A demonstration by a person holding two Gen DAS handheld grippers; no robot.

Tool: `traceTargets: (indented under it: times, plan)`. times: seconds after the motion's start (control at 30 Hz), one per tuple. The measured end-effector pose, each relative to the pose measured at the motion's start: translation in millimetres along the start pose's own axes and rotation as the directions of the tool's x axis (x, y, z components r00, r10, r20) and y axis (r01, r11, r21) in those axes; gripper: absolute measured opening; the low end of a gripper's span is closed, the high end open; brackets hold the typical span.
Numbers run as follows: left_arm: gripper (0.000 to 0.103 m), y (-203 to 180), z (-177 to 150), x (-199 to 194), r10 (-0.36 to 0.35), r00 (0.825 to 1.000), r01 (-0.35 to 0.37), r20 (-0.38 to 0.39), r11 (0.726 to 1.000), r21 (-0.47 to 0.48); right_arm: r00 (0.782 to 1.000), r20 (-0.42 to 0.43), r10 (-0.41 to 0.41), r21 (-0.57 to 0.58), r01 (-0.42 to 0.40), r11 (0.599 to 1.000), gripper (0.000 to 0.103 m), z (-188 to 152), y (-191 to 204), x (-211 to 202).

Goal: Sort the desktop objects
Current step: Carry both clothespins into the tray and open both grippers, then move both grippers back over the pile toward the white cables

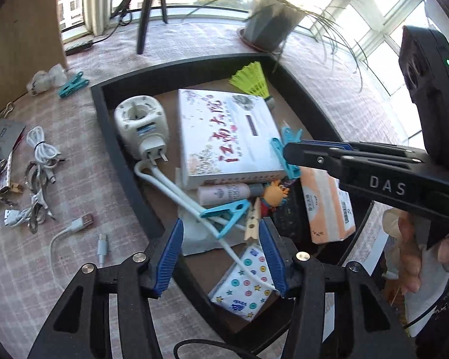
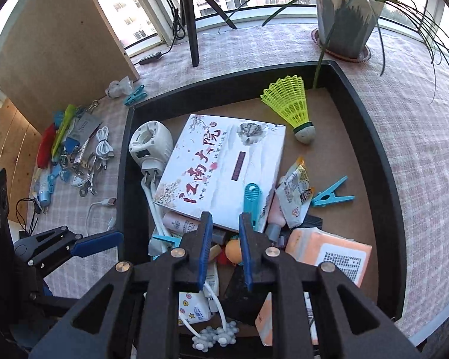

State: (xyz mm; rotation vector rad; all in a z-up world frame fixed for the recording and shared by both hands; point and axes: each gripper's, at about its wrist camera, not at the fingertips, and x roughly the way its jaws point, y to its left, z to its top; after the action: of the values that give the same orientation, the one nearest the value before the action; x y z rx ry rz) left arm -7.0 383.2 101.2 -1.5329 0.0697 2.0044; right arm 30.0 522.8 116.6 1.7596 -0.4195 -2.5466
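With the right hand-held gripper (image 2: 226,218) pinching a blue clothes peg (image 2: 252,202) above the tray (image 2: 371,137), the left hand-held gripper (image 1: 221,230) spread, we risk a slip.

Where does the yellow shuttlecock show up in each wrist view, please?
Left wrist view: the yellow shuttlecock lies upper centre, at the black tray's far edge behind the white box.
Right wrist view: the shuttlecock lies upper right of centre, in the tray's far right corner.
Shared landmark: the white box with red calligraphy.
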Motion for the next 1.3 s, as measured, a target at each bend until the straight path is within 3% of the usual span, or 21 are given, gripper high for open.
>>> traceTargets:
  times: [0.13,0.23,0.33,0.43,0.5,0.67,0.83,0.97,1.03,1.1,1.23,1.3]
  plan:
    - [0.05,49.9,-6.7,-10.3,0.065,0.998,-0.063,0.02,0.992,-0.111,1.0,-0.006,0.019,-0.059,-0.02,0.998,0.02,12.5,28.2,7.1]
    - [0.05,91.7,-15.6,-16.1,0.113,0.993,-0.105,0.023,0.969,-0.223,0.999,-0.007,0.037,-0.118,-0.037,0.992,0.022,23.8,55.8,13.5]
    - [0.052,133.7,-25.2,-23.3,0.158,0.987,-0.139,0.026,0.925,-0.353,0.999,-0.016,0.052,-0.182,-0.054,0.982,0.025,36.6,86.5,22.0]
    - [0.064,172.2,-34.6,-27.4,0.171,0.985,-0.149,-0.001,0.858,-0.492,0.996,-0.034,0.078,-0.236,-0.084,0.968,0.029,50.9,120.4,33.6]
    - [0.065,192.8,-38.2,-31.5,0.178,0.984,-0.146,0.005,0.822,-0.55,0.993,-0.054,0.104,-0.259,-0.115,0.959,0.032,62.0,141.7,43.4]
    - [0.065,223.7,-37.2,-35.9,0.214,0.977,-0.156,0.011,0.744,-0.65,0.981,-0.121,0.154,-0.268,-0.181,0.946,0.033,87.2,184.0,79.4]
    - [0.065,235.6,-32.0,-24.0,0.228,0.974,-0.17,-0.013,0.685,-0.709,0.983,-0.151,0.107,-0.287,-0.148,0.947,0.033,101.1,205.8,118.5]
    - [0.065,238.7,-27.6,-13.3,0.273,0.961,-0.21,-0.037,0.638,-0.741,0.981,-0.166,0.096,-0.26,-0.137,0.956,0.033,112.5,207.4,140.8]
    - [0.065,239.6,-26.5,-7.3,0.27,0.962,-0.208,-0.039,0.632,-0.747,0.98,-0.178,0.093,-0.247,-0.136,0.959,0.033,116.3,207.7,150.1]
    - [0.065,235.8,-24.3,0.1,0.282,0.958,-0.233,-0.057,0.646,-0.727,0.978,-0.191,0.089,-0.247,-0.135,0.96,0.033,117.9,209.6,158.1]
    - [0.064,217.1,-18.2,11.3,0.334,0.94,-0.301,-0.071,0.712,-0.635,0.977,-0.207,0.056,-0.258,-0.11,0.96,0.033,118.0,213.5,171.9]
    - [0.064,210.7,-16.3,15.9,0.367,0.927,-0.339,-0.079,0.725,-0.599,0.975,-0.215,0.059,-0.253,-0.114,0.961,0.033,118.1,215.3,176.9]
